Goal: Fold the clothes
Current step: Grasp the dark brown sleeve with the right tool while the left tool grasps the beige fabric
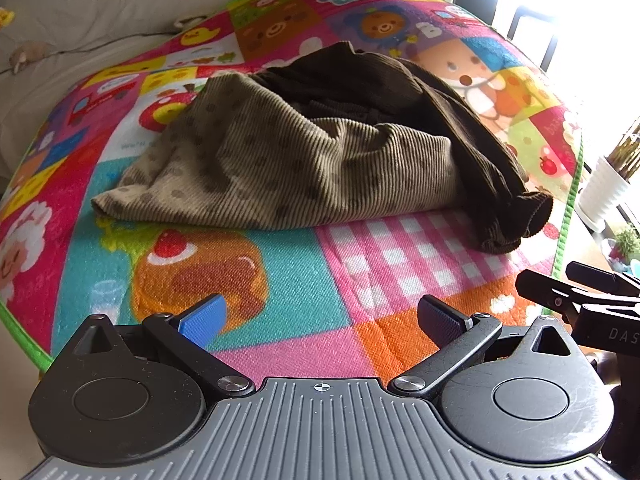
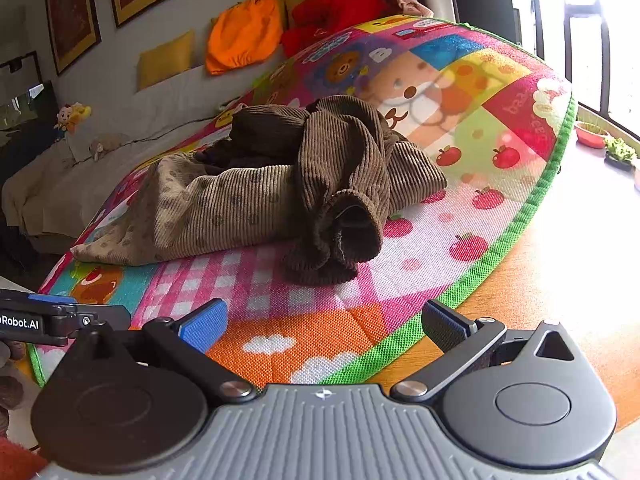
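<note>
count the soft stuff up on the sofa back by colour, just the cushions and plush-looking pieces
orange: 1, the pumpkin-shaped cushion
red: 1, the red plush heap
yellow: 1, the flat yellow cushion
total: 3

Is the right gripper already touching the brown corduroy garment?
Apart. In the right wrist view, the open right gripper hovers over bare play mat, and the brown corduroy garment lies farther ahead.

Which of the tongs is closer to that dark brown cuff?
Right. The right tongs sit open almost straight before the dark brown cuff; the left tongs, also open, face the tan part, with the cuff off to their right.
</note>
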The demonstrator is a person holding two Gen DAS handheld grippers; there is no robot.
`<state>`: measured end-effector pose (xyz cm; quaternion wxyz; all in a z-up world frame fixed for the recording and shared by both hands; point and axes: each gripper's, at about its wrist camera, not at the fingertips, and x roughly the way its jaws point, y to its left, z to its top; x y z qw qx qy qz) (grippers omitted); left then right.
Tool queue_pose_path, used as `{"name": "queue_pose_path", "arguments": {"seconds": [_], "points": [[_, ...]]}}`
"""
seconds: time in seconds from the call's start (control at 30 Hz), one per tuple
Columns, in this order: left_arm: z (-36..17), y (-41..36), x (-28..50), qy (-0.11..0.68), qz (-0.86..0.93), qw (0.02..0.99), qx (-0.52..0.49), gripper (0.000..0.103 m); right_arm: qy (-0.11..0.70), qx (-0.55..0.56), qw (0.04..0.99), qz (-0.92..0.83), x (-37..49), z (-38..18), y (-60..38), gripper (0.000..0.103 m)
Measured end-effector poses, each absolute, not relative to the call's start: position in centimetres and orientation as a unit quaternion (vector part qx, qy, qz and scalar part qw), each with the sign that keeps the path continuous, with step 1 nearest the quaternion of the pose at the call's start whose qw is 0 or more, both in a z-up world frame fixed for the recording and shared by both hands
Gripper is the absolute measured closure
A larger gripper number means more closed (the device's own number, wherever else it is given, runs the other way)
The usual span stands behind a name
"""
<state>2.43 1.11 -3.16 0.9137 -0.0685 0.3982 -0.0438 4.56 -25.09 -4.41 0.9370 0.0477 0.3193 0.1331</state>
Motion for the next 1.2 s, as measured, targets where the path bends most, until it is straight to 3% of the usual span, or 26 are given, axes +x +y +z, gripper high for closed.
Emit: {"name": "queue_pose_path", "arguments": {"seconds": [0.3,0.6,0.73,0.87,1.07,1.17,1.2], "points": [[0.2,5.3,12.3,0.333,-0.063,0.938,-0.072,0.000,0.314,0.080,0.933,0.157,14.0,-0.8,-27.2,0.000],[-2.8,9.3,23.9,0.351,-0.037,0.934,-0.052,0.000,0.362,0.134,0.913,0.134,25.5,-4.3,-27.7,0.000],[-4.9,11.1,24.8,0.397,-0.049,0.914,-0.062,0.000,0.364,0.193,0.900,0.141,26.7,-5.4,-28.9,0.000],[-5.4,11.5,23.9,0.381,-0.058,0.920,-0.069,0.000,0.355,0.257,0.887,0.146,26.7,-6.0,-30.3,0.000],[-5.1,10.3,23.7,0.388,-0.072,0.918,-0.031,0.000,0.359,0.184,0.896,0.185,26.8,-5.7,-29.3,0.000],[-4.9,9.4,23.1,0.385,-0.075,0.919,-0.020,0.010,0.341,0.151,0.908,0.194,26.6,-5.9,-28.7,0.001],[-4.8,9.1,22.9,0.384,-0.065,0.921,-0.009,0.020,0.331,0.137,0.913,0.193,26.5,-5.8,-28.4,0.007]]}}
